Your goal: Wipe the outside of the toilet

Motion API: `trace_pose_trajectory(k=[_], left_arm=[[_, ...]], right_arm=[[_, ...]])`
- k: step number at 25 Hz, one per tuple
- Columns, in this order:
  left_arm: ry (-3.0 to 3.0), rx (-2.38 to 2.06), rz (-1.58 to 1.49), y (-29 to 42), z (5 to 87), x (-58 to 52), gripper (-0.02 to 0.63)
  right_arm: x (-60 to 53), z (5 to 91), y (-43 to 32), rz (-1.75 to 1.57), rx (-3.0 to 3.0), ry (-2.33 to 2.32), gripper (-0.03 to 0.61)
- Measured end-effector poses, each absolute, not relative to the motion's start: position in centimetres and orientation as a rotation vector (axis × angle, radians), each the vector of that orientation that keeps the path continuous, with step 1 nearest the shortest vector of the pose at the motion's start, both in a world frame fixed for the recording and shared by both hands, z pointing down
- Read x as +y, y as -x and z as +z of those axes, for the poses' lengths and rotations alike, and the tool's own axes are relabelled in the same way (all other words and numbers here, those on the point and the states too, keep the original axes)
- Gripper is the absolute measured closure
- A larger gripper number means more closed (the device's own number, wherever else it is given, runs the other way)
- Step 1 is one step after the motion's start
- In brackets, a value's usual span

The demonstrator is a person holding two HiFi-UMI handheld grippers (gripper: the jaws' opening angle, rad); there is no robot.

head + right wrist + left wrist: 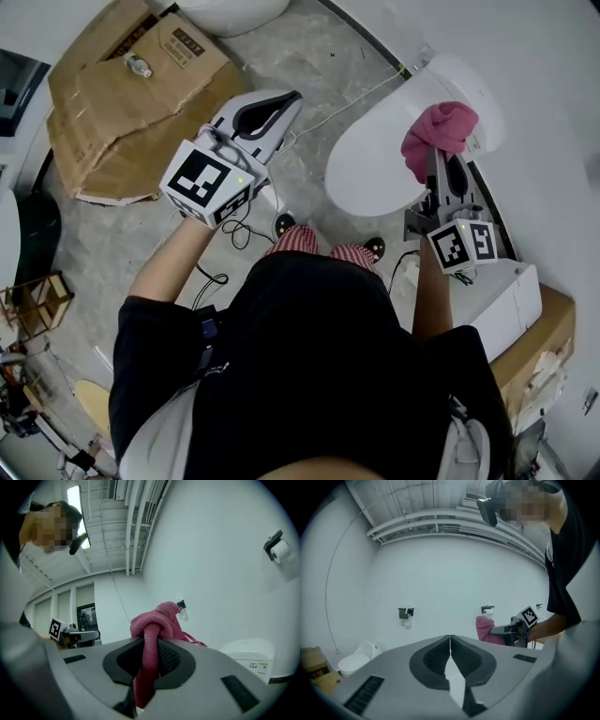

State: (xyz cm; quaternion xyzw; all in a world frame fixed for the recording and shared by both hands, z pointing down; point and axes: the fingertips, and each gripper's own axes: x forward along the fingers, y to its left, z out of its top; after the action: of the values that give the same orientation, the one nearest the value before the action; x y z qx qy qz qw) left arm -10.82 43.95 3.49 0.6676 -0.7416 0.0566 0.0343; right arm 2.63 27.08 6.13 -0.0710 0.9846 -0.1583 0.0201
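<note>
— Toilet [370, 173], position?
— Seen just under the right gripper [441, 157]; pink cloth [439, 129] is clamped in its fingers, bunched above the toilet.
— Left gripper [289, 101]?
— Fingers pressed together, empty; held beside the toilet.

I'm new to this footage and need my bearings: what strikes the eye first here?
A bright pink cloth, clamped in the right hand-held gripper, stands out against the white toilet at the head view's right. The left hand-held gripper, shut and empty, hangs over the grey floor beside flattened cardboard.
</note>
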Motion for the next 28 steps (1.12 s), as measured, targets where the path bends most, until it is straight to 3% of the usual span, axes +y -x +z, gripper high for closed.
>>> trace_pose_trajectory(k=[8,18,28], left_arm=[[-2.113,-2.25,0.128,15.9,3.0,46.6,0.603],[-2.175,-2.281,0.085,19.7,2.5,42.1,0.603],[-2.144,-2.233,0.077,27.5,4.0,35.9,0.603]], right_arm=[[30.4,5.3,1.3,-0.45,3.018,0.373,0.523],[27.8,6.7,1.3,-0.439,3.022,0.502,0.523],[21.1,7.0,9.6,-0.442,2.984,0.553,0.523]])
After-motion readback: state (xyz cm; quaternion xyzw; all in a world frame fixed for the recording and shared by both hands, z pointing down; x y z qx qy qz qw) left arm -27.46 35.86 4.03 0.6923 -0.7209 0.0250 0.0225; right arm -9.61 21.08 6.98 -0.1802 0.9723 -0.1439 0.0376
